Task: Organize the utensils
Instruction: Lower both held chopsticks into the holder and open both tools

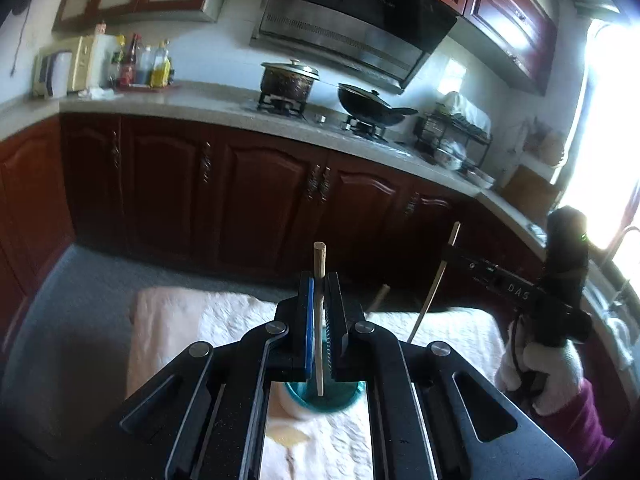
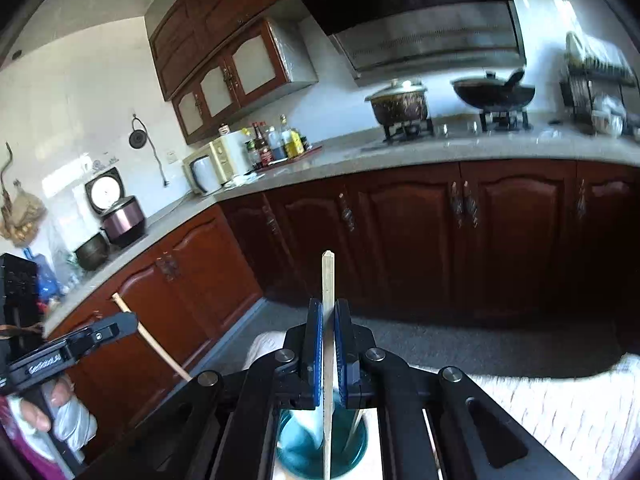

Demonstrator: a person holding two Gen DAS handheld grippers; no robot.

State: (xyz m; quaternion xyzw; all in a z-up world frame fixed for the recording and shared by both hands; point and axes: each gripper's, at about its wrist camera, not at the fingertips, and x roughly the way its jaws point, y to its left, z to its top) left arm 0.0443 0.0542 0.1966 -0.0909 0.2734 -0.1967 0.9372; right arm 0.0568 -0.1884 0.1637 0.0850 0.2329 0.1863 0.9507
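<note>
In the left wrist view my left gripper (image 1: 319, 280) is shut on a pale wooden chopstick (image 1: 319, 258) that stands upright between the pads. Its lower end hangs over a teal cup (image 1: 340, 400) on the white cloth. To the right, my right gripper (image 1: 449, 251) pinches a second chopstick (image 1: 430, 294), tilted. The right wrist view shows that gripper (image 2: 328, 305) shut on its chopstick (image 2: 328, 276), directly above the teal cup (image 2: 352, 450). A thin stick (image 2: 357, 420) leans inside the cup. At the far left there, the left gripper (image 2: 134, 320) holds its chopstick (image 2: 162, 350).
A fluffy white cloth (image 1: 224, 320) covers the table below both grippers. Behind it runs an L-shaped counter (image 1: 192, 104) over dark red cabinets, with a pot (image 1: 289, 80), a wok (image 1: 372, 106), bottles and a dish rack (image 1: 456, 136). A gloved hand (image 1: 556, 368) holds the right gripper.
</note>
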